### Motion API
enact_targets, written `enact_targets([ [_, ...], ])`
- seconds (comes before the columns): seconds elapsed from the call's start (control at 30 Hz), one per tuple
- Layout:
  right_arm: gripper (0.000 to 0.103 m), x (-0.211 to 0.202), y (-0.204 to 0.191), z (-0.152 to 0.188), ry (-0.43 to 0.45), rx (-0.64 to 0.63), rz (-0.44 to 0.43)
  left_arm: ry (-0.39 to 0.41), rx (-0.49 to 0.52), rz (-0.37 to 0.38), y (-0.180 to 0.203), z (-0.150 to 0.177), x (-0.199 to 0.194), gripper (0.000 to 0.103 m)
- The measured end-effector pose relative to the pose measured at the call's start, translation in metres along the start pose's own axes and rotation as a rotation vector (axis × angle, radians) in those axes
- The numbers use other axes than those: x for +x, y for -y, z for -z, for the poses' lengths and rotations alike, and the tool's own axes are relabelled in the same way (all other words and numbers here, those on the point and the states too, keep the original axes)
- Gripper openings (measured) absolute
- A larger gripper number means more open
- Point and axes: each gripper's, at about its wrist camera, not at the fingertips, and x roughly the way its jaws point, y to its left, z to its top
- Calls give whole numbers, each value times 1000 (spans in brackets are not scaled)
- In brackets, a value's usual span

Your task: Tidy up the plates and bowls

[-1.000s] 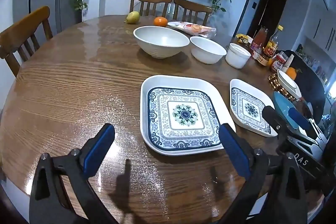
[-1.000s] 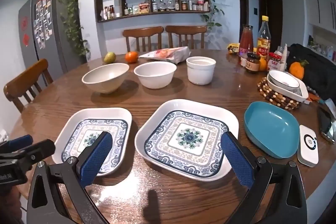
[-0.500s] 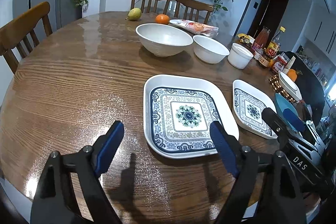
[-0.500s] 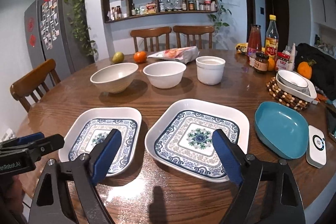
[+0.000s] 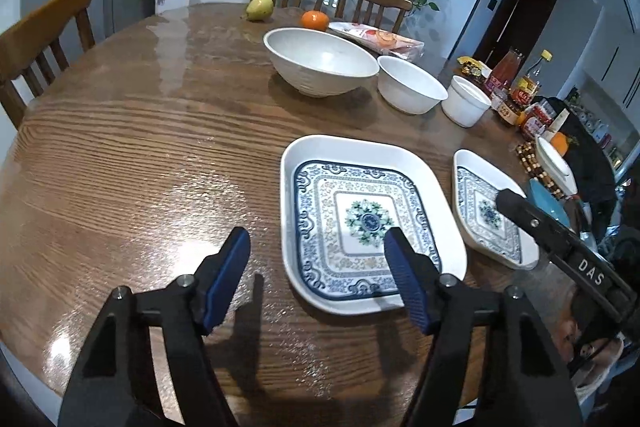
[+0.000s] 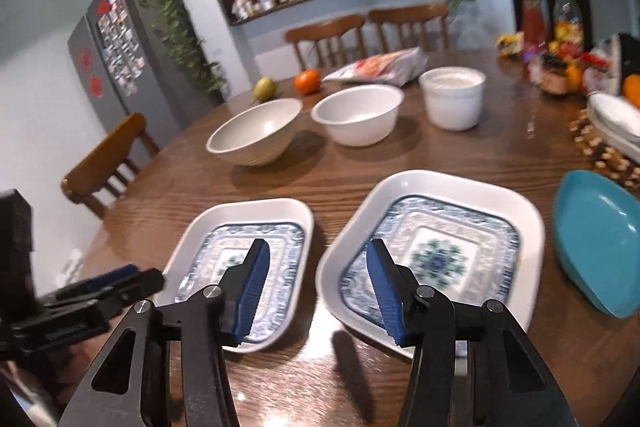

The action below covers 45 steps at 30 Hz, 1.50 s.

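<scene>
Bench (image 5: 120, 155) first: a round wooden top carrying everything. The big plate (image 5: 368, 219), square with rounded corners and so with no real long axis, lies flat at the near edge, one side facing the person. The small plate (image 5: 486, 211) sits just beside it on the right, apart, turned a little so a corner points forward. Behind stand the wide bowl (image 5: 320, 61), the mid bowl (image 5: 410, 85) and the cup (image 5: 466, 101), in a row, mouths up.

Left tongs (image 5: 316, 283) hover over the big plate's near left corner, jaws part open and just now narrowing, nothing between them. Right tongs (image 6: 316, 291) straddle the gap between the two plates, jaws also just now narrowing, gripping nothing.

Risks, as I judge them: the rims are low and glossy, so a pinch may slip; a jaw dropped into the gap could shove one plate into the other; the near edge leaves little room.
</scene>
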Motion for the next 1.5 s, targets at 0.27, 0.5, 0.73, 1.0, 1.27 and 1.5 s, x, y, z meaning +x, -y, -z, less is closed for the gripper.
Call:
enact_targets([
  [0.27, 53, 35, -7, -27, -161, 15, -113, -65, -45, 17, -8, -9, 12, 69],
  [0.5, 34, 63, -9, -24, -242, 26, -96, -87, -26, -4, -8, -12, 22, 50],
  [0.73, 34, 69, -10, -26, -253, 12, -69, -114, -31, 2, -14, -13, 29, 43],
  [1.0, 34, 77, -11, -26, -257, 13, -45, -147, -38, 19, -15, -14, 35, 41],
  [1.27, 34, 77, -13, -26, -255, 12, -42, -154, -28, 28, -10, -16, 37, 41],
  [1.5, 34, 55, -2, -34, -184, 32, -32, -108, -16, 11, -9, -21, 23, 42],
])
